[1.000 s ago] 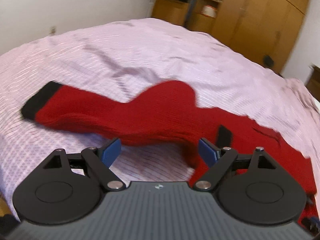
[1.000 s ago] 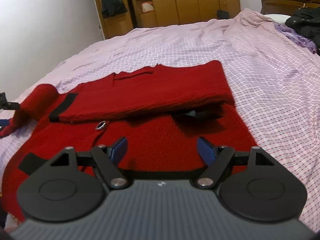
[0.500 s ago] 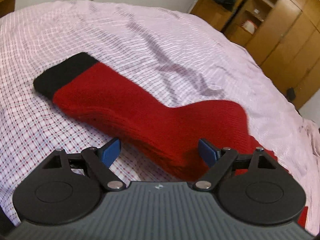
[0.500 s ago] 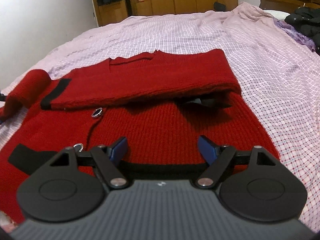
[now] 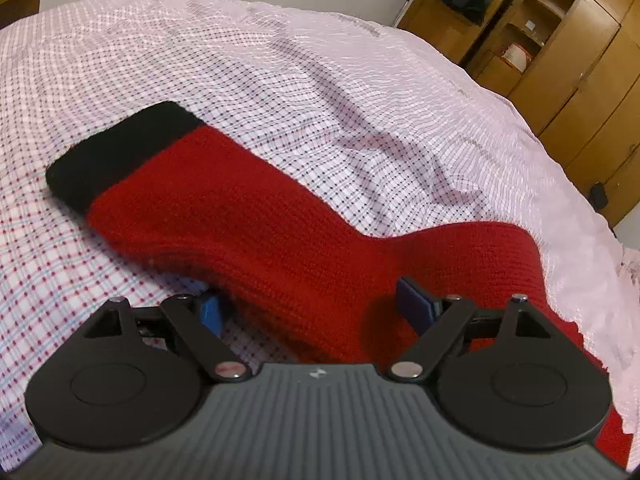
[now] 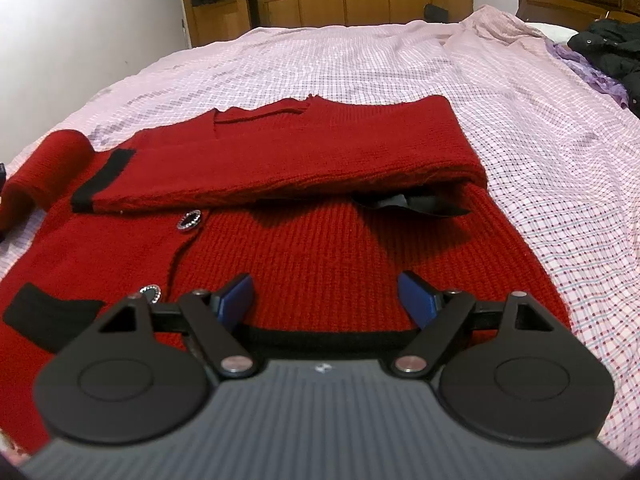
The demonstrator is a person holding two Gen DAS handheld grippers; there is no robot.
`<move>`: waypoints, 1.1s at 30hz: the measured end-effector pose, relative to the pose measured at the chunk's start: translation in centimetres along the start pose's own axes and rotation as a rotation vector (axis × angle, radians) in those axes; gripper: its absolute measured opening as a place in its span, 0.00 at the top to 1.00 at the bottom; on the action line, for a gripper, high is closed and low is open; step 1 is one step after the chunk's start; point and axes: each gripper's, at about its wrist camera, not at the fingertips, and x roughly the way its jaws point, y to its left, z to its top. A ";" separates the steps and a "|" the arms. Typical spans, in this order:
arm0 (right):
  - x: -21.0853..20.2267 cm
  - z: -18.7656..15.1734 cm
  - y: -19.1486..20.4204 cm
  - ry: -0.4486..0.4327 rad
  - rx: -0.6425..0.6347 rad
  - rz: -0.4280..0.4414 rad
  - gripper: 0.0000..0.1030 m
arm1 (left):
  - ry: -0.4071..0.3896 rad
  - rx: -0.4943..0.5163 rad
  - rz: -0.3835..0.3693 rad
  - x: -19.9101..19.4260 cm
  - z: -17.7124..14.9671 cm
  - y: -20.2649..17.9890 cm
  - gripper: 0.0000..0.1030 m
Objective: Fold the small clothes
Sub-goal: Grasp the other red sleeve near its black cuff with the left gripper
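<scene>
A small red knit cardigan (image 6: pixel 320 248) with black trim lies on the bed. Its right sleeve (image 6: pixel 280 156) is folded across the chest, black cuff (image 6: pixel 104 180) toward the left. Its left sleeve (image 5: pixel 248 224) stretches out over the sheet, ending in a black cuff (image 5: pixel 120 152). My left gripper (image 5: pixel 312 308) is open, its jaws straddling the lower edge of that sleeve near the shoulder. My right gripper (image 6: pixel 326 294) is open just above the cardigan's black hem (image 6: pixel 328 336), touching nothing.
The bed is covered by a pink checked sheet (image 6: pixel 540 128). Wooden wardrobes (image 5: pixel 580 60) stand along the far wall. Dark clothes (image 6: pixel 608 48) and a purple garment (image 6: pixel 596 76) lie at the far right by the headboard.
My left gripper has moved closer and lower onto the left sleeve, whose edge now lies between the open jaws. My right gripper has drawn back toward the hem.
</scene>
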 end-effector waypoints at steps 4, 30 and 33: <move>0.1 -0.1 0.0 -0.003 0.001 0.003 0.20 | -0.016 0.044 0.000 -0.2 -0.3 -0.4 0.16; -0.6 -0.2 -1.1 -0.024 0.032 0.047 0.21 | -0.013 0.199 -0.003 0.1 -0.7 -2.0 0.37; -0.8 -0.2 -1.2 -0.028 0.042 0.054 0.21 | -0.008 0.206 -0.020 -0.2 -0.7 -2.0 0.56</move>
